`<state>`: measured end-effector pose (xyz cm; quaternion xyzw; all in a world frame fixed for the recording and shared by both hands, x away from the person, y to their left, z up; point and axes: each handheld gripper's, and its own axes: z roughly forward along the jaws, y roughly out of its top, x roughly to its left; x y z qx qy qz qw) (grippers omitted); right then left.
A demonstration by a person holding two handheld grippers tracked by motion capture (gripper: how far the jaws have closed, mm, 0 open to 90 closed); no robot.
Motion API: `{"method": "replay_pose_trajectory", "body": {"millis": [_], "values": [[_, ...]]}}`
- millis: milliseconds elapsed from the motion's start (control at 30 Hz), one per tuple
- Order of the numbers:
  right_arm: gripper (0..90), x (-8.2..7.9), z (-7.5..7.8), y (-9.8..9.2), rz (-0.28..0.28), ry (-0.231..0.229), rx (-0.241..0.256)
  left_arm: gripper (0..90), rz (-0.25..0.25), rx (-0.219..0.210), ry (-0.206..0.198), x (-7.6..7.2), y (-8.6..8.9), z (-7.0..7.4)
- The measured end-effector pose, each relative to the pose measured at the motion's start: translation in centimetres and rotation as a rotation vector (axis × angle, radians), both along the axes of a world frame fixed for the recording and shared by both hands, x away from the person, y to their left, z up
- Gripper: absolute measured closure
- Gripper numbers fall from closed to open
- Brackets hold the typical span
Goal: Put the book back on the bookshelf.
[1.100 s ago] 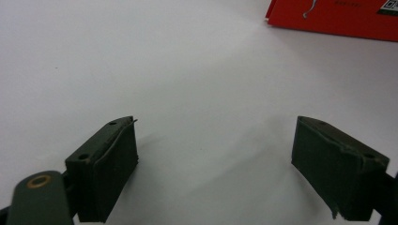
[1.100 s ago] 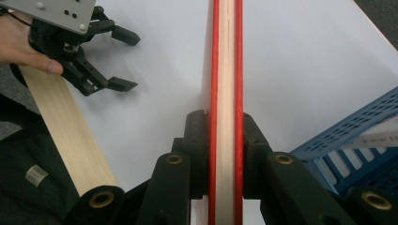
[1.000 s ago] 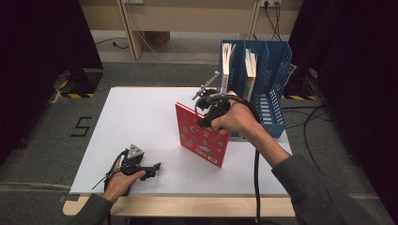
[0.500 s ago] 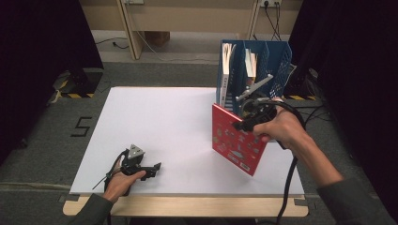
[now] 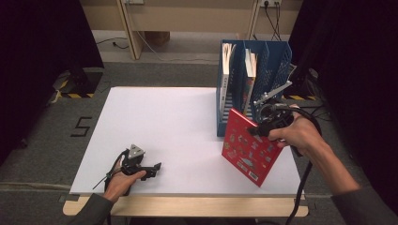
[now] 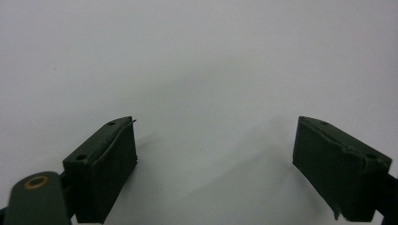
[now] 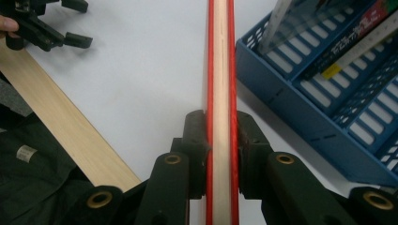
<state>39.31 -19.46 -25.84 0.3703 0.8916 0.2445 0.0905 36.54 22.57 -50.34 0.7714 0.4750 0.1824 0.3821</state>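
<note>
Red book (image 5: 248, 145) hangs upright in our right gripper (image 5: 263, 123), just in front of the blue file rack (image 5: 277, 70) at the right of the tabletop (image 5: 173, 122), tilted, its lower corner low over the front edge. Our right fingers (image 7: 197, 140) are clamped on the book's edge (image 7: 220, 70), and its long axis runs straight ahead from them. The rack lies beyond and to the side, so we judge the coming move turns on lining that thin edge up with an open slot beside the books already standing there (image 5: 227, 65). Our left gripper (image 5: 141, 166) rests far off near the front-left edge, its fingers (image 6: 105, 164) spread apart over bare white surface, holding nothing. From above we see the cover and tilt; the right gripper view alone shows the pinch on the page block.
</note>
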Motion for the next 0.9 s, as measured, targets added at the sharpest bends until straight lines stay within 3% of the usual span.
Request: {"method": "replay_pose_trajectory", "body": {"millis": [333,500,767,900], "values": [[76.1,0.3,-1.3,-0.2,0.0,0.024,-0.034,13.1,0.0,0.001,0.0,0.0,0.0,0.0],[76.9,0.2,-1.2,-0.2,0.016,0.007,-0.046,12.9,-0.001,0.001,0.0,0.0,0.0,0.0],[78.6,-0.3,-0.8,-0.7,0.024,-0.013,-0.008,12.9,-0.001,0.0,0.001,0.0,0.0,0.0],[78.6,-0.7,-0.2,-1.6,-0.009,-0.033,0.01,12.5,-0.002,0.003,0.002,0.0,-0.1,0.0]]}}
